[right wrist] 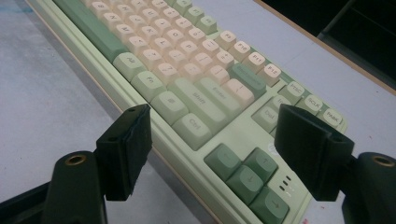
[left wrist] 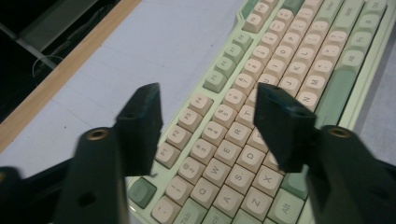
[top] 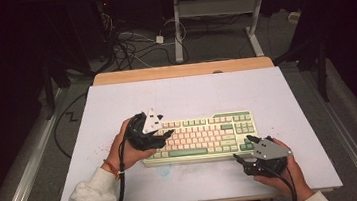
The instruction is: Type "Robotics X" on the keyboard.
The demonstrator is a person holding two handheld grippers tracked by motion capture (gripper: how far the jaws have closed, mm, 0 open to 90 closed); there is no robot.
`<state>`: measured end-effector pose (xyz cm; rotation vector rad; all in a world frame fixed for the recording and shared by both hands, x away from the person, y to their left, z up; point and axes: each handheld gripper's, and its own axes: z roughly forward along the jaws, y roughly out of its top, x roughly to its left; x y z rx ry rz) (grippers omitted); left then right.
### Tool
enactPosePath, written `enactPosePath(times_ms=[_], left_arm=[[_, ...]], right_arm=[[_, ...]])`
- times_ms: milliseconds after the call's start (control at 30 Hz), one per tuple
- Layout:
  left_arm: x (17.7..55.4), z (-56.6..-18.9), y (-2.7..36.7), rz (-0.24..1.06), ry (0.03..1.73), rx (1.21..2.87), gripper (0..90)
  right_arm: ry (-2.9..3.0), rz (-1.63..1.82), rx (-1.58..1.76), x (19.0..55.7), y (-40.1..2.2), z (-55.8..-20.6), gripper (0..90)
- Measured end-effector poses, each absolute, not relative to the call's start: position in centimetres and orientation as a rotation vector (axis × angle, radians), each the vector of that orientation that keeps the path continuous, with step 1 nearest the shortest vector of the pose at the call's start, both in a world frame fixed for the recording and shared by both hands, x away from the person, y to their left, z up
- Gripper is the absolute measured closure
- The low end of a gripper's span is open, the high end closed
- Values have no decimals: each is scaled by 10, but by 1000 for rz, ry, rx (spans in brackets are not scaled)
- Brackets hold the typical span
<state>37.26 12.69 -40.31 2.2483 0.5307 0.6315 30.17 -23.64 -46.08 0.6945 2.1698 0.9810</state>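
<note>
The keyboard [top: 203,136] lies lengthwise along the worktop's [top: 117,107] near edge. The left hand-held gripper [left wrist: 205,116] and right hand-held gripper [right wrist: 212,149] both gape, released, over its ends.

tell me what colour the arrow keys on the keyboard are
Dark green arrow keys, on the pale green keyboard; clearest in the right gripper view.
</note>
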Motion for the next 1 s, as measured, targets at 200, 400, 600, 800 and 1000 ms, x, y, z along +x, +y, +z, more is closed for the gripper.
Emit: enactPosePath(times_ms=[200,400,600,800,1000], left_arm=[[358,-403,143,721,543,2172,226],[342,-405,164,772,573,2088,200],[328,-415,183,811,590,2053,196],[322,-431,196,815,622,2086,205],[315,-448,205,823,653,2138,204]], right_arm=[[2170,995,708,301,-237,-460,280],[2157,1008,729,301,-239,-457,286],[2150,1005,739,302,-238,-456,288],[2146,1004,749,304,-238,-456,290],[2141,1038,762,305,-237,-452,292]])
